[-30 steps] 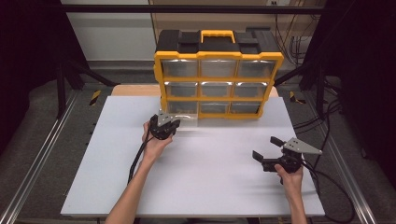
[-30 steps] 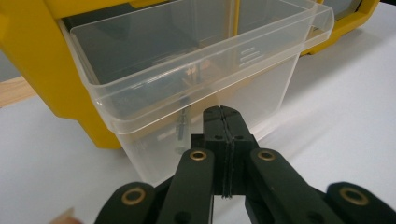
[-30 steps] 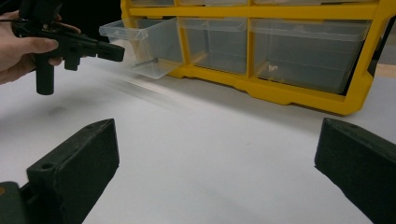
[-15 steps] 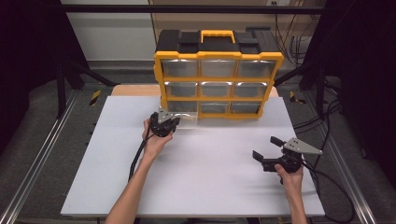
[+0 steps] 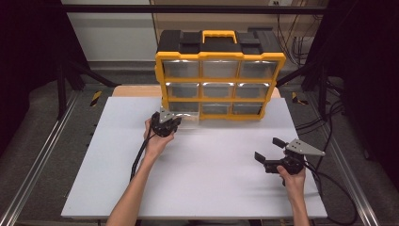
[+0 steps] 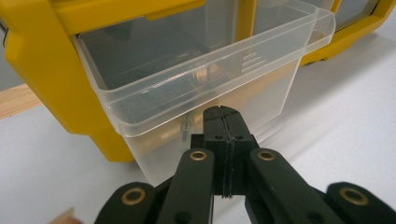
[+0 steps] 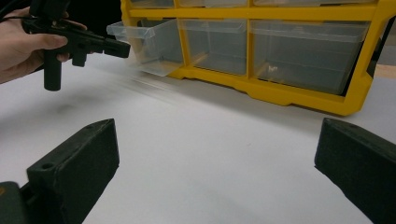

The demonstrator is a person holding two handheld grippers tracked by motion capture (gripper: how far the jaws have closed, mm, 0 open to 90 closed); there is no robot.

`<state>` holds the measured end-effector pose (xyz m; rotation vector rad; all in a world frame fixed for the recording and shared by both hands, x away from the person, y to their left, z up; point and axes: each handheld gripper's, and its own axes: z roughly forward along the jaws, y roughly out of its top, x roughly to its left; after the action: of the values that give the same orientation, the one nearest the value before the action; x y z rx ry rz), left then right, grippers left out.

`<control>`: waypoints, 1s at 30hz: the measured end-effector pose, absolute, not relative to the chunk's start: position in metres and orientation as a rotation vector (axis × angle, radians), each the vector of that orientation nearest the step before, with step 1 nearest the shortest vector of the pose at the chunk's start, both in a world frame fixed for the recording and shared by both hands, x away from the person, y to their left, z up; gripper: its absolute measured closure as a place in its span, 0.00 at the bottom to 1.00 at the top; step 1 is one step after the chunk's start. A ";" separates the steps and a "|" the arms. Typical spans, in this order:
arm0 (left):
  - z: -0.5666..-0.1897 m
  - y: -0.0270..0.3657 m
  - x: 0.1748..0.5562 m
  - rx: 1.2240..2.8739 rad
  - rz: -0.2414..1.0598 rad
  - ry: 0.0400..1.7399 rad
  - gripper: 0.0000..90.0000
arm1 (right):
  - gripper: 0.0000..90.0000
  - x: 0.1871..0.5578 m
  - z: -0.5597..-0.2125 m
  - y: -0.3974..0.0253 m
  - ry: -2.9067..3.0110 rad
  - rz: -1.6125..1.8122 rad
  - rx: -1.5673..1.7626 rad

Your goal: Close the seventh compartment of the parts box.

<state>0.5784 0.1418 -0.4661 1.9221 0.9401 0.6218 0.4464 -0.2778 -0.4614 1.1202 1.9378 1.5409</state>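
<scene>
Partly done, by the look of it: bottom-left clear drawer drawn some way out of the yellow organizer, upper centre of the high view, not yet free of its slot. Left gripper pressed tip-first against the drawer's front wall in the lower middle of the left gripper view, jaws closed together with nothing visibly pinched between them. Right gripper parked at lower right on the white table, jaws spread wide, holding nothing. Drawer transparent, thin-walled, lipped at the rim, seemingly empty.
</scene>
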 end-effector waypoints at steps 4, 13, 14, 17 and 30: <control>-0.466 0.142 0.580 1.925 0.626 0.940 0.99 | 0.01 0.447 -0.461 -0.278 1.938 1.540 1.117; -0.466 0.141 0.584 1.923 0.632 0.941 0.99 | 0.01 0.447 -0.461 -0.278 1.938 1.541 1.118; -0.466 0.141 0.584 1.923 0.632 0.942 0.99 | 0.01 0.447 -0.461 -0.278 1.938 1.541 1.120; -0.465 0.141 0.586 1.922 0.632 0.943 0.99 | 0.01 0.447 -0.461 -0.278 1.937 1.541 1.120; -0.464 0.140 0.590 1.917 0.635 0.946 0.99 | 0.01 0.447 -0.462 -0.277 1.938 1.541 1.123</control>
<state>0.5901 0.1403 -0.4639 1.9174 0.9456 0.6351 0.4466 -0.2770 -0.4618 1.1226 1.9381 1.5407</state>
